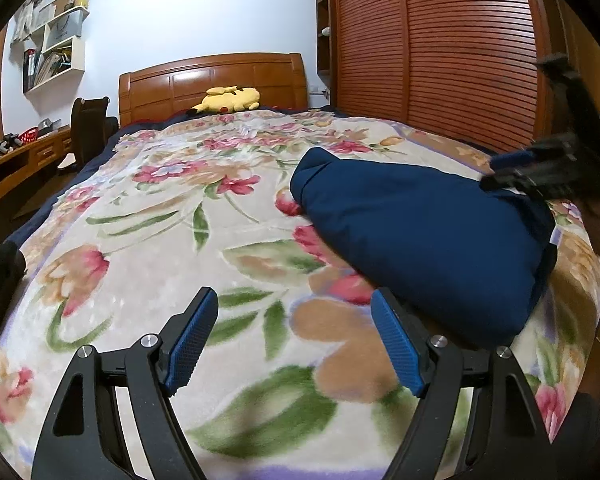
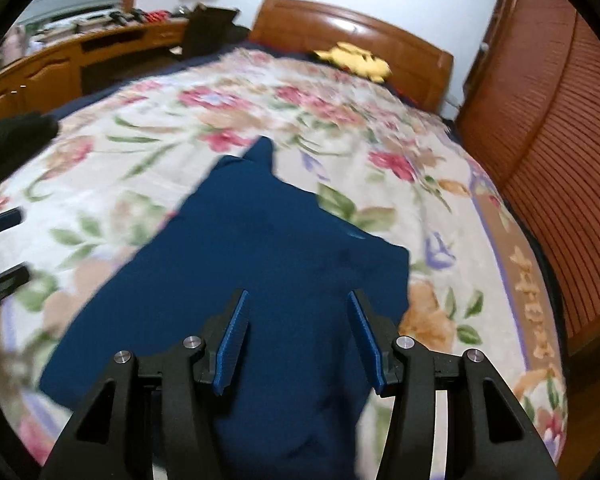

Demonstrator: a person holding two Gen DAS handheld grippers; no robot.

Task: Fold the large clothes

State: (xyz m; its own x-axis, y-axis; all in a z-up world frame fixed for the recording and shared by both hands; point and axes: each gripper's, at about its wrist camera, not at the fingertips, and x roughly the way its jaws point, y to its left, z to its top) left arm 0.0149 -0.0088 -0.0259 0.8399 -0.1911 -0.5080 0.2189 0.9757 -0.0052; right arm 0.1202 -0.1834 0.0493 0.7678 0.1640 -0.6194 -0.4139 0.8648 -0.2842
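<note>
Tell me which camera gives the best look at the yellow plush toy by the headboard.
The left wrist view. There the yellow plush toy is sharp, lying against the wooden headboard at the far end of the bed. The right wrist view shows it only as a motion-blurred yellow smear by the headboard.

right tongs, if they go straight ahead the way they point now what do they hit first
Most likely the navy blue garment, which fills the gap between the open right tongs and lies on the floral blanket. Depth is unclear.
</note>
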